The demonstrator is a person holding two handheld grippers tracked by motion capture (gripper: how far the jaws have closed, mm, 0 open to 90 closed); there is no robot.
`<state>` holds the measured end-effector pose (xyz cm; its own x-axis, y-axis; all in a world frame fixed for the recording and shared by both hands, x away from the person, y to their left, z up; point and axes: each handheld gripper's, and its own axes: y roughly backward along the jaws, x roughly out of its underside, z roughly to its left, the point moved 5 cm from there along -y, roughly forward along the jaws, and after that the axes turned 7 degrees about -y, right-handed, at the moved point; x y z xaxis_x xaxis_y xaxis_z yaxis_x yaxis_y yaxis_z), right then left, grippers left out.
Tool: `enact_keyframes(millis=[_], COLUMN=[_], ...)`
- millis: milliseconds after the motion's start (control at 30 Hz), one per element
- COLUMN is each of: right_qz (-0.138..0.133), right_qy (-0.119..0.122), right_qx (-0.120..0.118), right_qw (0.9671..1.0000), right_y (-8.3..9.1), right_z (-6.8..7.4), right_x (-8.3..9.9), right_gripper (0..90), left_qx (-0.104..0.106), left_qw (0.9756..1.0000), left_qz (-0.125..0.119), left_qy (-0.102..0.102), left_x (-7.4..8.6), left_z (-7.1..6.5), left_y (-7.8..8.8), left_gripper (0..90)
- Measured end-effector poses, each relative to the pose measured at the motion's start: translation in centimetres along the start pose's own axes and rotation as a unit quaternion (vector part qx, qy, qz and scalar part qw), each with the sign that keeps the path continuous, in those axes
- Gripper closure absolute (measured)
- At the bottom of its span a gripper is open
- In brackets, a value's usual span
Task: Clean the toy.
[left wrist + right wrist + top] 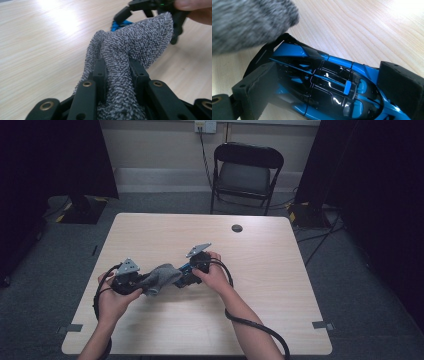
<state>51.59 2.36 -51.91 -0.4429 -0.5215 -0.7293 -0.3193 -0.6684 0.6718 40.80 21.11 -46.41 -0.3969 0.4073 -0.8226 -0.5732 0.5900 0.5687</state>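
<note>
**Grey Cloth and Toy Car Held Between Two Grippers**

The grey-and-white looped terry cloth [130,57] is bunched into a thick fold with a nubby pile. In the left gripper view it rises from the jaws toward 1 o'clock, its far end reaching the blue-and-black toy sports car [322,87]. The car has a glossy blue body with black panels. In the high view both items sit above the pale wooden table [260,270], at about 7 o'clock from its centre.

The left gripper [131,281] is clamped on the cloth, its two black jaws pressing the fold from both sides. The left hand [112,302] wraps the gripper body, forearm entering from 6 o'clock.

The right gripper [192,270] grips the car across its body, one jaw on each flank. The right hand [215,275] holds it pointing toward 9 o'clock, facing the left gripper.
</note>
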Motion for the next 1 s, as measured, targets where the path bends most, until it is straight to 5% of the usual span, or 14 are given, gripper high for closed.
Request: enact_keyframes(millis=[33, 267, 400, 667, 1000], right_qz=[0.0, 0.002, 0.0, 0.008, 0.009], right_qy=[0.0, 0.0, 0.0, -0.001, 0.0], right_qx=[0.0, -0.001, 0.0, 0.0, 0.001], right_qw=[1.0, 1.0, 1.0, 1.0, 1.0], right_y=[0.0, 0.0, 0.0, 0.0, 0.0], right_z=[0.0, 0.0, 0.0, 0.0, 0.0], right_x=[0.0, 0.0, 0.0, -0.1, -0.1], right_gripper=[2.8, 2.8, 2.8, 2.8, 2.8], left_qx=[0.009, 0.037, 0.036, 0.064, 0.123], left_qw=[0.9999, 0.9988, 0.9982, 0.9972, 0.9895], left_qz=[0.003, 0.016, 0.025, 0.019, 0.054], left_qy=[-0.014, -0.03, -0.042, -0.033, -0.054], left_x=[-0.1, -0.2, -0.3, 0.5, 1.7], left_z=[-0.7, -2.8, -3.2, -3.9, -6.5], left_y=[0.0, -0.7, -0.5, 0.3, -1.8], left_gripper=[71.0, 70.9, 71.0, 71.0, 71.0])
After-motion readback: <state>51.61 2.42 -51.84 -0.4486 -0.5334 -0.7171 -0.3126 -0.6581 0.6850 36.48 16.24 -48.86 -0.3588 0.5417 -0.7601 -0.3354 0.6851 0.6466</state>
